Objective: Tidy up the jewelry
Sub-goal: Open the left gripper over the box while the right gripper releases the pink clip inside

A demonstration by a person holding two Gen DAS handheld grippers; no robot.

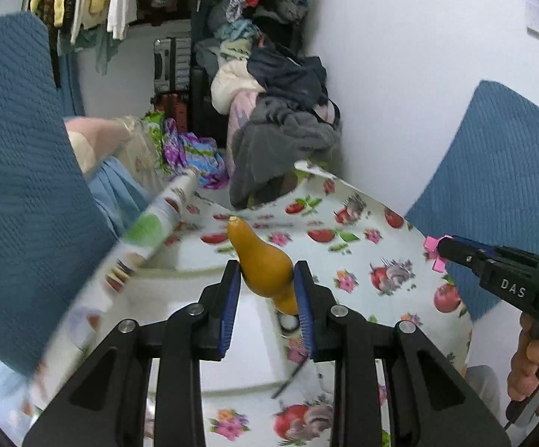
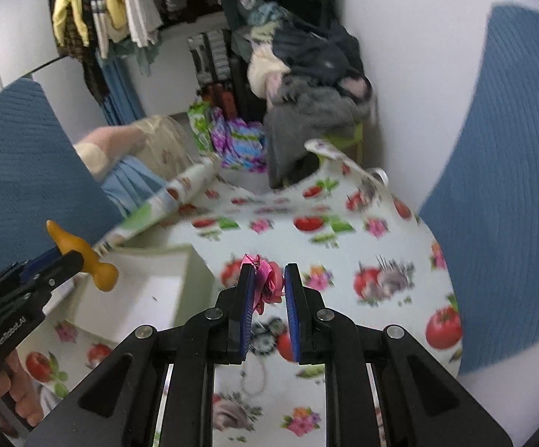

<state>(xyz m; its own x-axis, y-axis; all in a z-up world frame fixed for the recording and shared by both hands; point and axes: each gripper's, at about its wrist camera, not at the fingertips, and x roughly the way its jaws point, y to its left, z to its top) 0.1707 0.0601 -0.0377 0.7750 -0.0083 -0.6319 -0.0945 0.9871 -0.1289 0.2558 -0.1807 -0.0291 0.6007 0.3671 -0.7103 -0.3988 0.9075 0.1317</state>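
Left gripper (image 1: 265, 287): jaws narrowed and clamped on an orange pear-shaped piece (image 1: 260, 260), lower centre of the left wrist view; pads pressed on its waist, narrow end pointing away and up.
Right gripper (image 2: 267, 283): jaws nearly closed on a pink flower-shaped ornament (image 2: 267, 285), lower centre of the right wrist view; little of the ornament stands clear of the pads.
Reason for hold: judged as both items being carried clear of the table for sorting, one per tool.
Pose: both tools pitched downward toward the tabletop; a hand (image 1: 533, 365) is seen on the right tool's grip at the lower right edge of the left view.
White box (image 2: 139, 290): lies open at centre left, beneath the orange piece; judged the likely receptacle.
Remaining jewelry: a beaded chain (image 2: 254, 380) lies low in the frame on the fruit-print tablecloth (image 2: 381, 246).
Background: piled clothes (image 2: 306, 85), upper centre.
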